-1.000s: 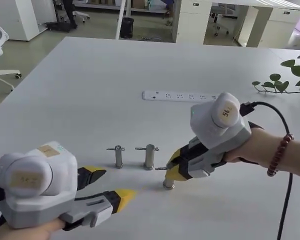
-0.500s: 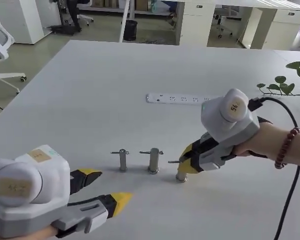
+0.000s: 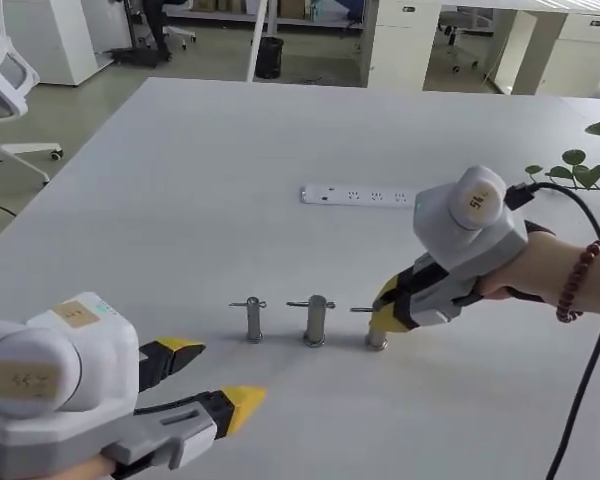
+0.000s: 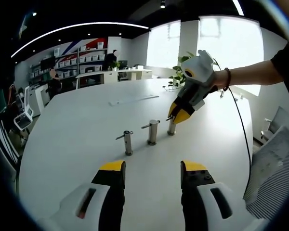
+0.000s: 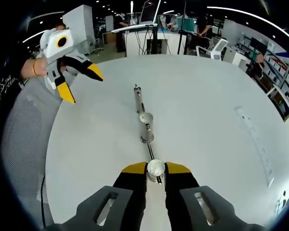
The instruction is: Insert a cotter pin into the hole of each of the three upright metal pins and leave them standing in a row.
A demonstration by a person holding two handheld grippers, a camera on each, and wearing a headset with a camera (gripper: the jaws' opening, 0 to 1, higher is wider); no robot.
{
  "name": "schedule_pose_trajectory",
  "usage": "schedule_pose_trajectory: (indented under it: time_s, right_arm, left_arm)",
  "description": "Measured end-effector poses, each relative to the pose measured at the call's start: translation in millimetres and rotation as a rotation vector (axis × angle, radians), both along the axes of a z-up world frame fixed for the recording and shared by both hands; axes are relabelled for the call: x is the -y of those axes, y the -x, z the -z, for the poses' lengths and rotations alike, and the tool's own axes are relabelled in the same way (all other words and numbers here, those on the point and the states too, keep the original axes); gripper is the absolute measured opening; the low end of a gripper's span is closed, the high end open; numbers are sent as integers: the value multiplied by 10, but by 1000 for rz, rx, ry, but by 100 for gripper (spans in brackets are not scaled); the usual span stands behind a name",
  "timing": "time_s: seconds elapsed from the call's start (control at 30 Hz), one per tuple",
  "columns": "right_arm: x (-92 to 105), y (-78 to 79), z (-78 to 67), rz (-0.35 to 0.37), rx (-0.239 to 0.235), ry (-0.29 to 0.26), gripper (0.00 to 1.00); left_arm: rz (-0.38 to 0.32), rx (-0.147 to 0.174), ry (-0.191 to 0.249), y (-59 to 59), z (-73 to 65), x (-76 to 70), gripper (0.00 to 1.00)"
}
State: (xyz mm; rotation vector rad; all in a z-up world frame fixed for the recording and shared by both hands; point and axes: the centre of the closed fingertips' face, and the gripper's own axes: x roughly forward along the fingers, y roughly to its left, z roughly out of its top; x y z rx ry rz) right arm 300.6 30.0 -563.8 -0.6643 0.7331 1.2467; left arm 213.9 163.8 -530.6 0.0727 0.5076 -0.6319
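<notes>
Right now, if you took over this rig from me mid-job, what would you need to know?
Left claw: open, empty, hovering on the near side of the row.
Right claw: shut on the third cotter pin at the head of the third pin; the tip pokes out toward the middle pin.
All three pins stand upright in a row.
Done: first pin and middle pin each carry a cotter pin; the third looks threaded.
Left: confirm seating, release, back off without tipping anything.

Left gripper (image 3: pixel 225 373) agape, right gripper (image 3: pixel 381 320) closed
</notes>
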Motion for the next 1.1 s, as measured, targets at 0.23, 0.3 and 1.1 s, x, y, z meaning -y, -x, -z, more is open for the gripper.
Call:
schedule_pose_trajectory:
  time_s: [0.23, 0.3, 1.1]
  right_arm:
    - [52, -31, 7, 21, -12, -27, 8]
    - [85, -48, 14, 32, -21, -39, 8]
    - [233, 136, -262, 361, -30, -234, 35]
  left_arm:
    - [5, -7, 1, -26, 7, -4, 44]
    - [4, -8, 6, -32, 3, 0, 44]
    - [-70, -3, 16, -53, -79, -105, 53]
